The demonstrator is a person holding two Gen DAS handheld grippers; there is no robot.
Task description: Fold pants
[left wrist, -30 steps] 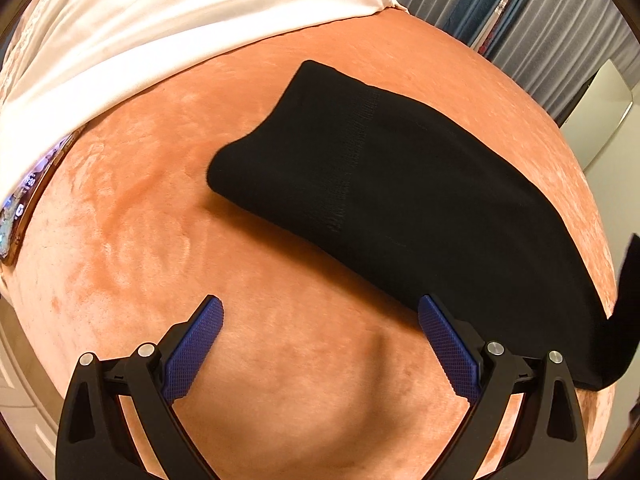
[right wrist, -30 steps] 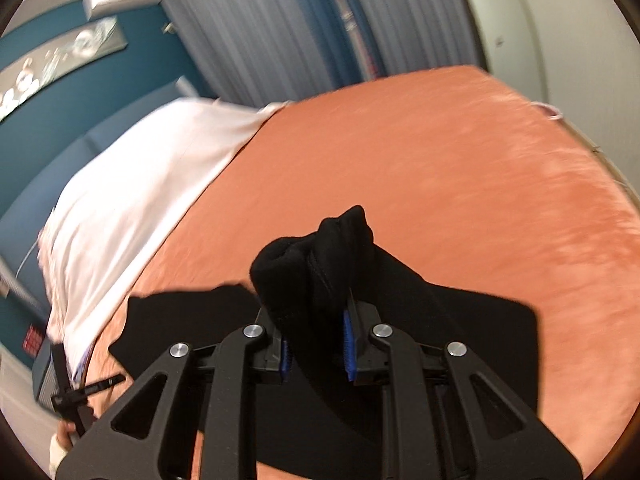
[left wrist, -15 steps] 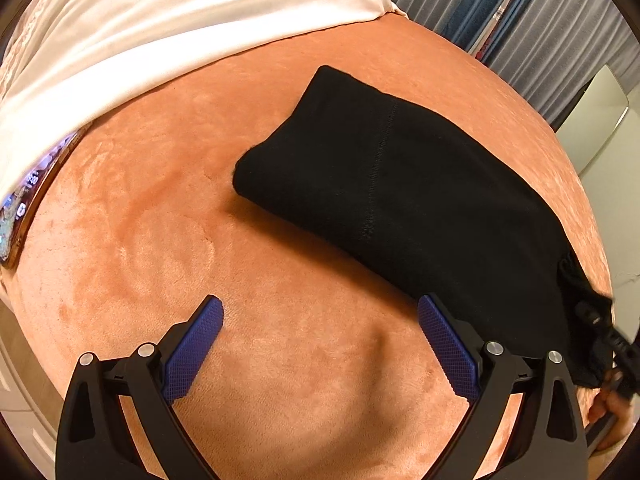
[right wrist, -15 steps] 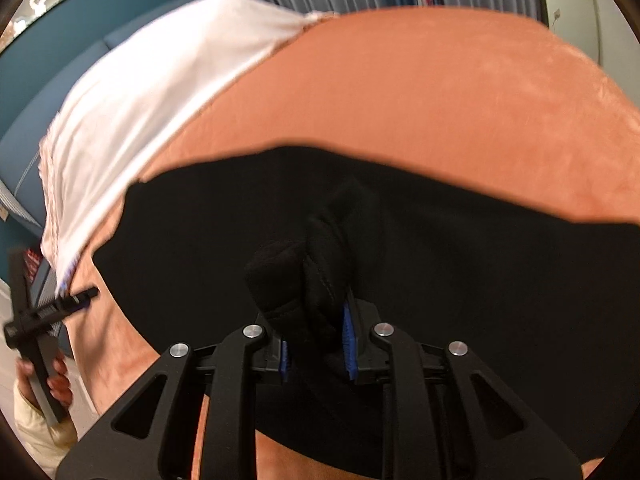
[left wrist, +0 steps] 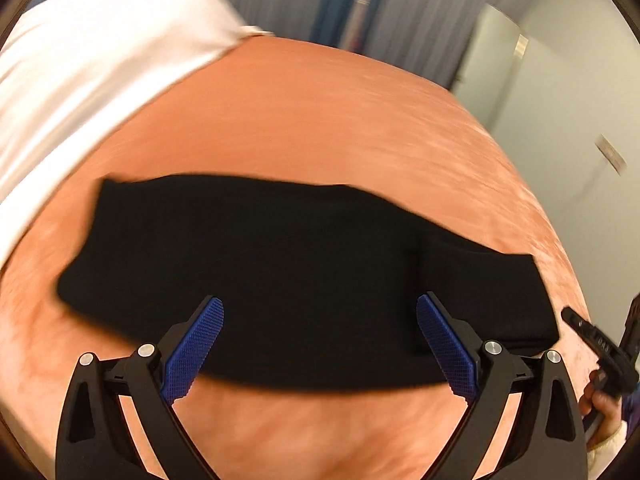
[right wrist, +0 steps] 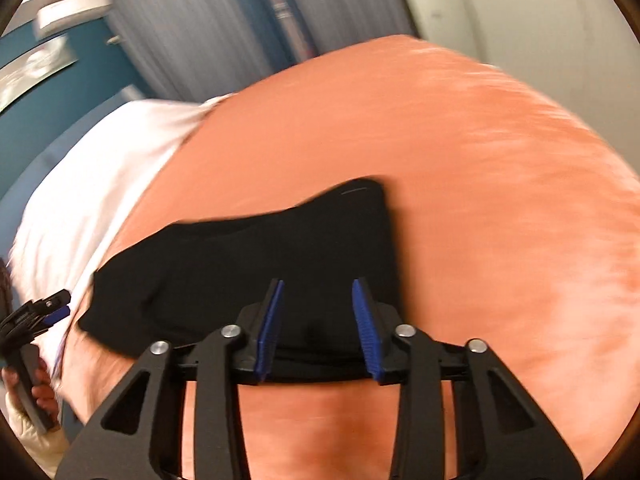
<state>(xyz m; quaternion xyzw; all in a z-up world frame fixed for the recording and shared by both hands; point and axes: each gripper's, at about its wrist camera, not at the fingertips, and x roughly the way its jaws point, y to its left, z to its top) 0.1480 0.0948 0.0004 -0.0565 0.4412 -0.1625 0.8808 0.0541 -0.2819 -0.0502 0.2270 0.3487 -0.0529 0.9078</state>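
My left gripper [left wrist: 320, 320], its blue cross-hatched pads spread wide and holding nothing, hangs above the near edge of the soft black knit pants [left wrist: 280, 264], which lie folded in a long flat band on the plush orange velvet bedspread [left wrist: 320, 120]. A smooth white sheet [left wrist: 88, 60] borders the bedspread at far left. My right gripper [right wrist: 318, 300], jaws parted and free of cloth, sits over the pants' near right portion [right wrist: 280, 260], with broad bare bedspread [right wrist: 500, 200] beyond the right-hand edge.
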